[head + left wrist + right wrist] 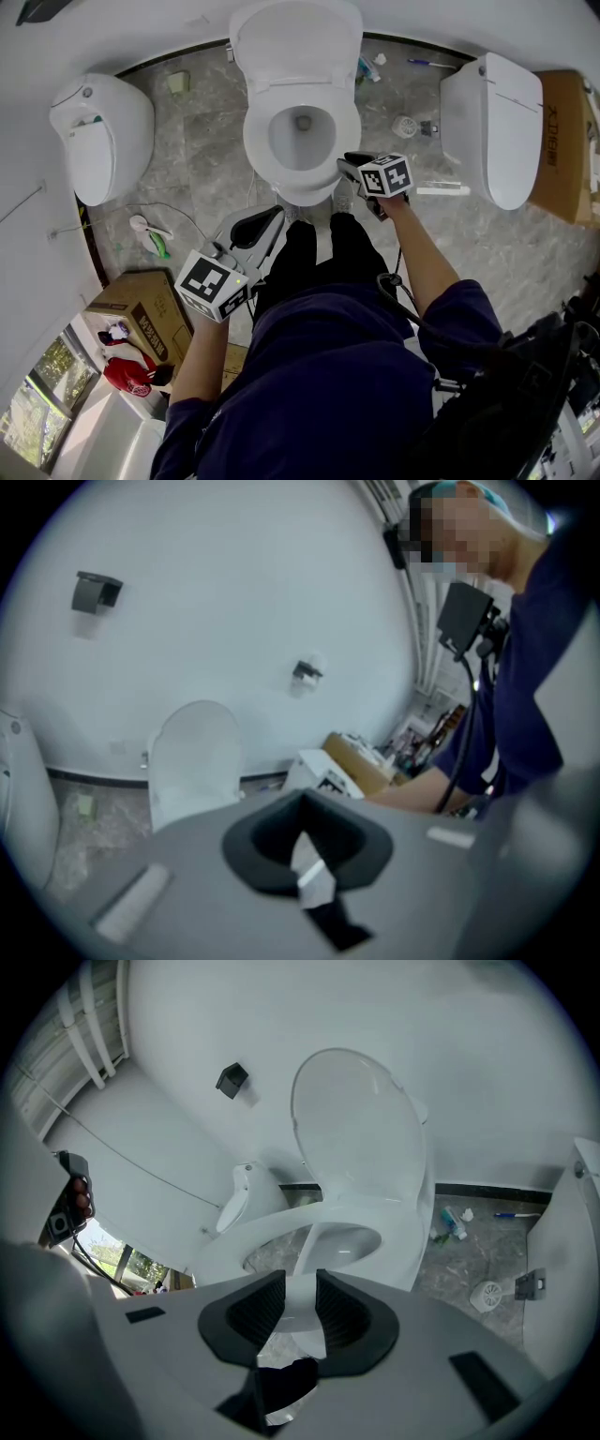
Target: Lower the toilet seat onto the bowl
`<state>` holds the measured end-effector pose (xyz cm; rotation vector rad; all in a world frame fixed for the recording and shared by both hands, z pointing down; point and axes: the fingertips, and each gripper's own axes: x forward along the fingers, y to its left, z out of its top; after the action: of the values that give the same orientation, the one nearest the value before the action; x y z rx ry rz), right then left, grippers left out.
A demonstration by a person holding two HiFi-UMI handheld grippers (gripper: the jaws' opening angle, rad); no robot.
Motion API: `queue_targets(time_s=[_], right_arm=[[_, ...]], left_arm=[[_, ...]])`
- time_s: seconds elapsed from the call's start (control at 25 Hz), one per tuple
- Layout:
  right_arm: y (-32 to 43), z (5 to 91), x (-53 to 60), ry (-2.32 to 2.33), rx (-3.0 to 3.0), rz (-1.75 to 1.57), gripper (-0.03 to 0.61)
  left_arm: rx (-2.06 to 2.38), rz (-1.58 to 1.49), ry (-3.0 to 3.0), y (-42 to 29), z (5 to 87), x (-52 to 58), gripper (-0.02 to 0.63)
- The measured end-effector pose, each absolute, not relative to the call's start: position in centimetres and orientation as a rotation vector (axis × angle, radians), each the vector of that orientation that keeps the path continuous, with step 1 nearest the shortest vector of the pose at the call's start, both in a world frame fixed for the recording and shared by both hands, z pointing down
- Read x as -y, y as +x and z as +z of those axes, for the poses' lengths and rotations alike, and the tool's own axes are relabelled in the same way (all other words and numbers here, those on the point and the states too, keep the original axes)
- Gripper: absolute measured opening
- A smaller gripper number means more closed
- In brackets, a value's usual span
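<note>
The white toilet (300,183) stands at the top middle of the head view, with its lid (295,37) upright against the wall. The seat ring (375,1215) hangs tilted over the bowl (349,1243), and grey floor shows through its opening. My right gripper (349,167) (300,1302) is shut on the seat's front edge, which fills the gap between the ribbed pads (255,1307). My left gripper (275,217) (302,808) is held back near the person's legs. Its jaws are together and hold nothing, well apart from the toilet.
A second white toilet (98,136) stands at the left and a third (492,127) at the right. Cardboard boxes (141,305) (567,141) sit at both sides. Bottles (367,67), a round drain cover (405,125) and a green brush (155,239) lie on the marble floor.
</note>
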<state>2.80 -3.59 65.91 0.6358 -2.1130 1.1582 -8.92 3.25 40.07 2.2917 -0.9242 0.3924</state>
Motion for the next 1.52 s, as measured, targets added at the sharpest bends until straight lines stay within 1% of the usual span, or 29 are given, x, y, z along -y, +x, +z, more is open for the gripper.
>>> queue_targets(time_s=[0.4, 1.52], right_arm=[[3.0, 67.0, 2.7, 0.664, 2.105, 1.18, 0.064], [3.4, 70.3, 0.3, 0.629, 2.032, 1.233, 0.04]], left_arm=[[0.896, 0.412, 2.278, -8.2, 41.1, -4.2, 0.003], [0.886, 0.425, 2.233, -7.9, 42.7, -4.5, 0.003]])
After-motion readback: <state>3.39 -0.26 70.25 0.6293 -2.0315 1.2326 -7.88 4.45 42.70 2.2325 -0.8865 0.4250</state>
